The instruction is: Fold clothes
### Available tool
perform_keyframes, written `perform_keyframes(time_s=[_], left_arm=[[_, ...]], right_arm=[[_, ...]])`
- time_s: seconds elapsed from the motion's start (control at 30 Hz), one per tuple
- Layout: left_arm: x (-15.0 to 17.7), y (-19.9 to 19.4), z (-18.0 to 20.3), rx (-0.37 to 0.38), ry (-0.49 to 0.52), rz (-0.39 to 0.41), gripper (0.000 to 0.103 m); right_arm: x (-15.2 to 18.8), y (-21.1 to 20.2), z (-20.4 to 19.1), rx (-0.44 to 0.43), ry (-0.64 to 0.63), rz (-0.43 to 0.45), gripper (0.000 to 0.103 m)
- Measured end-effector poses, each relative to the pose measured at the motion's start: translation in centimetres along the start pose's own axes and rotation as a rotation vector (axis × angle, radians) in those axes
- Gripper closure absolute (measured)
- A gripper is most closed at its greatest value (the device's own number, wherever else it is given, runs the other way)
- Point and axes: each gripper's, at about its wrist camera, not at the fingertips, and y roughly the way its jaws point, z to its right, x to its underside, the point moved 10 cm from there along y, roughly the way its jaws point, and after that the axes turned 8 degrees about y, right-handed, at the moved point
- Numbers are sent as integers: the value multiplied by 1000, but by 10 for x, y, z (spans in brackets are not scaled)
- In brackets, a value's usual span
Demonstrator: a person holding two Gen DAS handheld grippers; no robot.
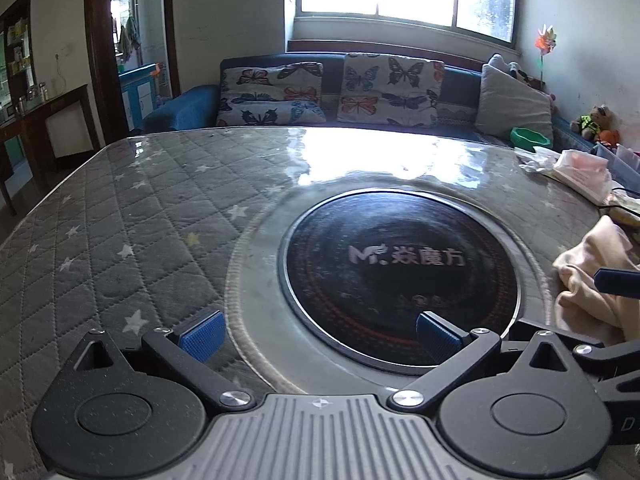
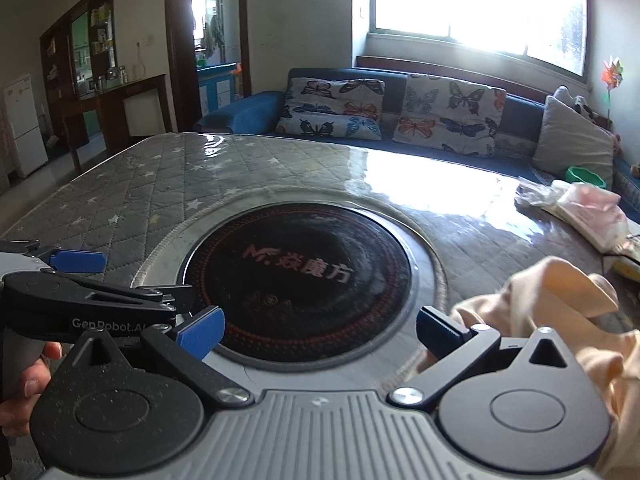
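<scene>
A crumpled cream-peach garment lies bunched at the right side of the table. My left gripper is open above the table's near edge, with nothing between its blue pads; the garment sits to its right. My right gripper is open too, and its right finger rests close against the garment's left edge, though contact is unclear. The left gripper, held by a hand, shows at the left of the right wrist view. One blue fingertip of the right gripper pokes in over the garment.
The table has a grey quilted star-print cover under clear plastic, with a round black hob in its middle. Plastic bags and papers lie at its far right. A sofa with butterfly cushions stands behind it.
</scene>
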Motion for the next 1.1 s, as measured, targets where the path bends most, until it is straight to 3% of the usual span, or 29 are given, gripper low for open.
perform_keyframes(time_s=[0.47,1.1], left_arm=[[9,-34,52,69,67,3,0],[26,-65,107,150,159,3,0]], right_arm=[[35,-48,42,87,48,-34,0],[74,-94,65,143,119,-37,0]])
